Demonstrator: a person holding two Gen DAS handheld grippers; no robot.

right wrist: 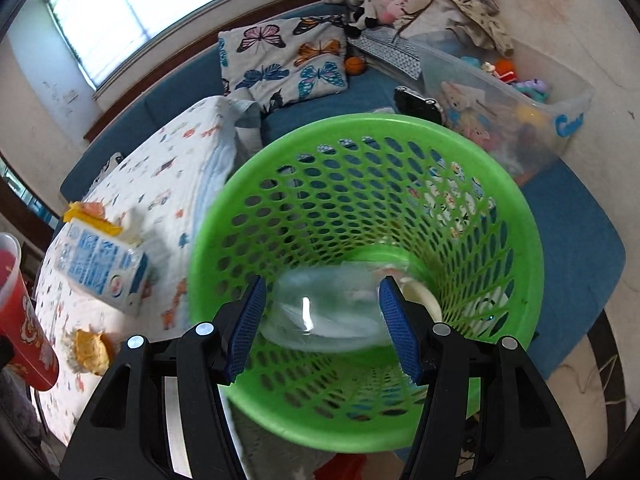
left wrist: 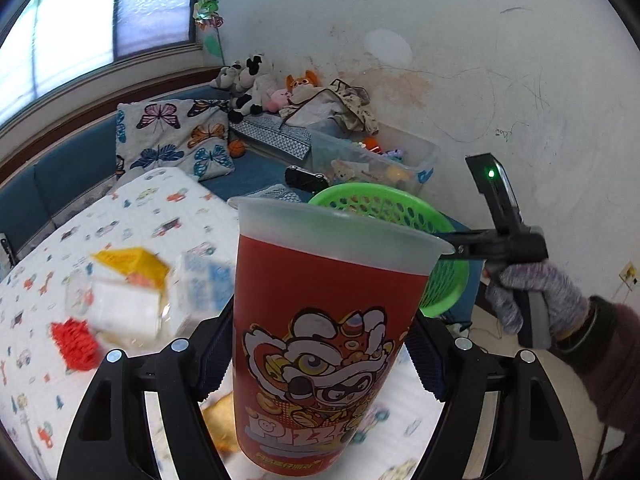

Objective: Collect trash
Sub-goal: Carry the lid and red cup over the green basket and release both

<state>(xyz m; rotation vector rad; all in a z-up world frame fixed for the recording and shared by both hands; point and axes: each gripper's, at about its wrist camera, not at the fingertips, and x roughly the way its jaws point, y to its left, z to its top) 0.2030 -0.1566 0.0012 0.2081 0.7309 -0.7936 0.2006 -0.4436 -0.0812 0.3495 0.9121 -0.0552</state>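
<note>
Right wrist view: right claw (right wrist: 322,326) clamps a clear crumpled plastic bottle (right wrist: 320,312) above the green perforated basket (right wrist: 248,200); release centrally. Left claw (left wrist: 320,364) grips the red printed cup (left wrist: 324,340); keep it upright.

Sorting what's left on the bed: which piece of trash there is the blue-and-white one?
The milk carton, lying on its side on the bedspread; the crumpled wrapper beside it is yellow.

The wall (left wrist: 460,60) was white, with brown stains and scratches on it. A big window (right wrist: 132,12) let in bright daylight. Under it ran a long blue bench (right wrist: 372,88) with a butterfly pillow (right wrist: 284,62) and soft toys (left wrist: 256,84) in the corner. A clear box (right wrist: 508,100) held more toys. A quilt (left wrist: 132,216) with small pictures covered the bed.
</note>
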